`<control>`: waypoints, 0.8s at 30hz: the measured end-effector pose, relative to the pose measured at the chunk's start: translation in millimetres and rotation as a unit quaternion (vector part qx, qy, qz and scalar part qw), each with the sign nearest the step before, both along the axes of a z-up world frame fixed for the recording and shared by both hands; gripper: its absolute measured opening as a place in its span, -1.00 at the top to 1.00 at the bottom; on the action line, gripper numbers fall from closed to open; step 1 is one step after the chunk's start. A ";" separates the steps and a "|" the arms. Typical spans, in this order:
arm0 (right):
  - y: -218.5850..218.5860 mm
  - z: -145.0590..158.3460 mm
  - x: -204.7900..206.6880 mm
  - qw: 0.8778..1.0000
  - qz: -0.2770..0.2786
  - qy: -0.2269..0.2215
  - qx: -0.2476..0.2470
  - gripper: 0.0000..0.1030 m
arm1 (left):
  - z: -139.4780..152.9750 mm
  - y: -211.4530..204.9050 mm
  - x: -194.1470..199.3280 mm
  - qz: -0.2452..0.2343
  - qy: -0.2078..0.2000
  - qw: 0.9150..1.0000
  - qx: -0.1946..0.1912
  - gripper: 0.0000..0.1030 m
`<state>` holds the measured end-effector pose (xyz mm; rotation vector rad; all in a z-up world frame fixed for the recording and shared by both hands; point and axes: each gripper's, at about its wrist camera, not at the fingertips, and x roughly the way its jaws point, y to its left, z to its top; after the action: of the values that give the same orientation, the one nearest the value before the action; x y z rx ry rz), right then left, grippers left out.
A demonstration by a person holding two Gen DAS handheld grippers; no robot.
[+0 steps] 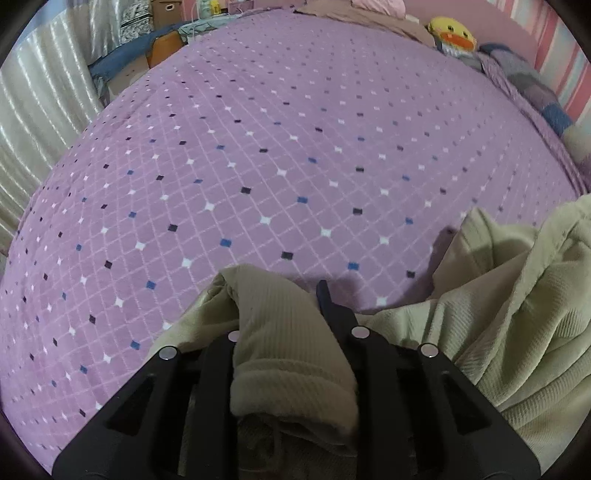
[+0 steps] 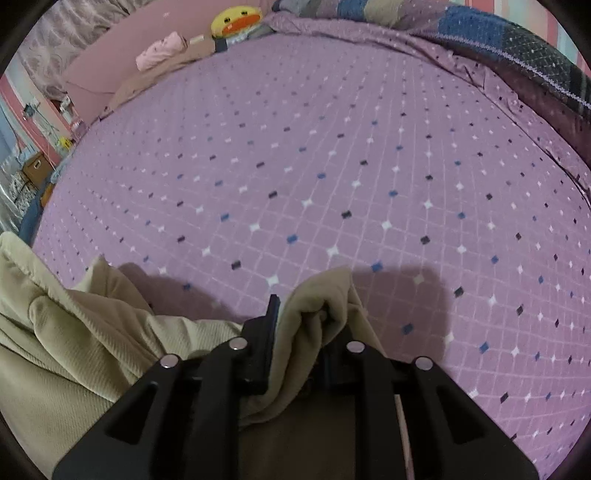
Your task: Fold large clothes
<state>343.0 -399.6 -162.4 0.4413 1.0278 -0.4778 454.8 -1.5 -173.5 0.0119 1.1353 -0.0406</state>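
No brand, label or writing can be read anywhere in either view.

There is one garment (image 1: 517, 332), a pale green-beige ribbed knit, and both grippers have hold of it. The left gripper (image 1: 280, 306) is clenched on a bunched edge of the cloth: the fabric wraps over and hides one finger, while the other black finger (image 1: 327, 299) stands bare at the cloth's side. From there the garment runs off to the right of the fingers in loose folds and rests on the bed (image 1: 258, 147) just ahead of them.

The right gripper (image 2: 308, 310) is likewise closed on a gathered edge of the same garment (image 2: 74, 332). One black finger (image 2: 271, 314) shows on the left of the pinched cloth; the other is covered by it. The rest of the garment spreads out to the left of these fingers, crumpled, and a shadow falls on the bedspread just beyond the fingertips.

The bed carries one purple bedspread with a diamond grid of white, blue and dark dots. It lies bare ahead of both pairs of fingers. Far beyond the fingers, at the head of the bed, sits one yellow duck plush toy (image 1: 452, 33) with an orange bill, near one pink folded item (image 2: 159, 55). A blue patchwork blanket (image 2: 517, 48) lines the far edge, to the right of the right fingers. One cardboard box (image 1: 166, 11) stands off the bed, far to the left of the left fingers.
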 end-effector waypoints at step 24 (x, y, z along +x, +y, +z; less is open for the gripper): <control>19.1 162.2 -64.1 0.991 0.084 -0.096 0.027 -0.78 | 156.9 30.5 -51.9 -0.078 -0.006 0.992 -0.095 -0.94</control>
<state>278.9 -380.5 -0.2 0.4360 0.8846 -0.2514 402.9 29.0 -16.5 -0.0683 1.1123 -0.2863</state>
